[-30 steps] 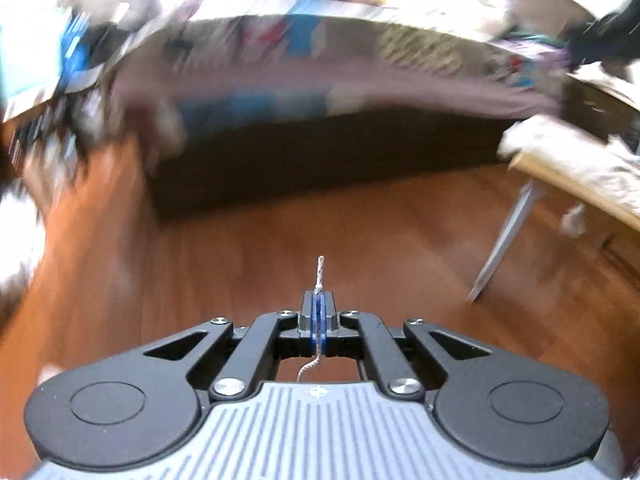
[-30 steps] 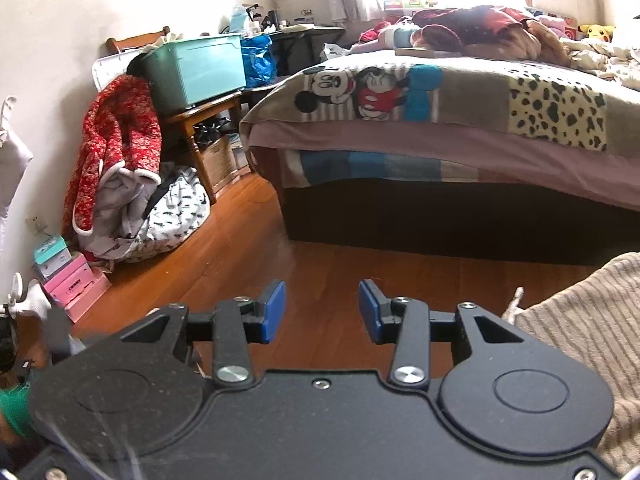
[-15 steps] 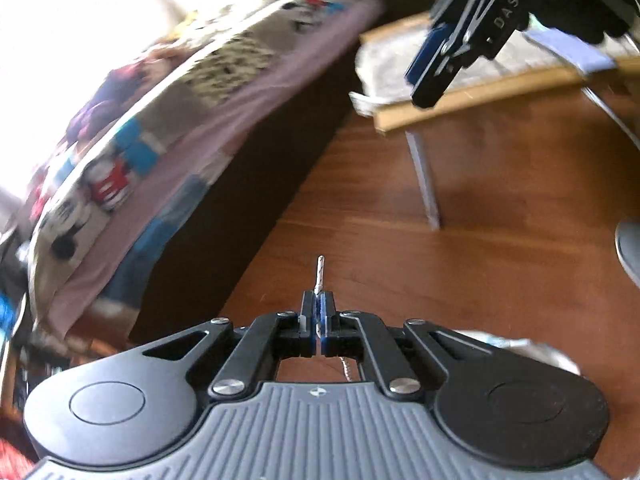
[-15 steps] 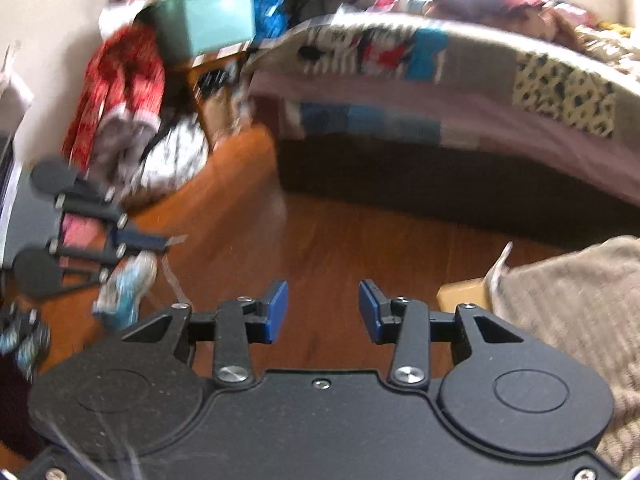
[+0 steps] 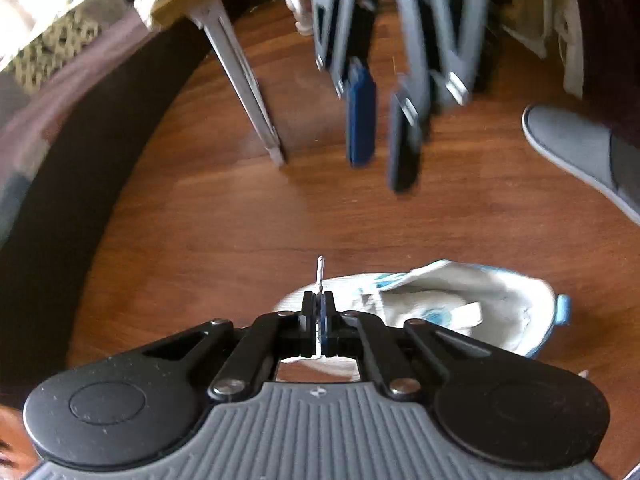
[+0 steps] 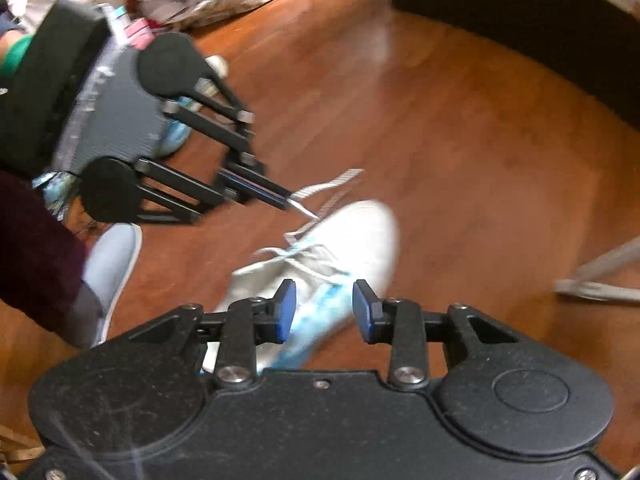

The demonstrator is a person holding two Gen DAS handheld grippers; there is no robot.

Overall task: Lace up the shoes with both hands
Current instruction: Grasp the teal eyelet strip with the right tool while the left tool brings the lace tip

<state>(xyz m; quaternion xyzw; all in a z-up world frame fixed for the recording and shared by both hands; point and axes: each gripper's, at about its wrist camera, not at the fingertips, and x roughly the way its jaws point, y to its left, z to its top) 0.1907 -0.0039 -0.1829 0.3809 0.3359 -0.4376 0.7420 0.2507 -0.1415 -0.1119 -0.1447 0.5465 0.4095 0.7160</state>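
Note:
A white sneaker with light-blue trim (image 6: 320, 248) lies on the wooden floor, loosely laced, its toe pointing away in the right wrist view. It also shows in the left wrist view as the sneaker (image 5: 460, 304) just past the fingers. My left gripper (image 5: 319, 304) is shut on the white shoelace (image 5: 319, 270), whose tip sticks out beyond the pads. From the right wrist view, the left gripper (image 6: 280, 199) hangs above the shoe's left side with the lace (image 6: 332, 184) trailing. My right gripper (image 6: 325, 308) is open above the sneaker, holding nothing; in the left wrist view the right gripper (image 5: 382, 140) hangs overhead.
A person's foot in a grey slipper (image 6: 110, 264) rests left of the sneaker, also visible as the slipper (image 5: 576, 152). A dark bed base (image 6: 520, 12) runs along the back. A small table's metal leg (image 5: 244, 80) stands on the floor; another blue shoe (image 6: 176, 140) lies behind the left gripper.
Both grippers have swung down from facing the room to facing the floor and the sneaker. The left stays shut on the lace; the right stays open.

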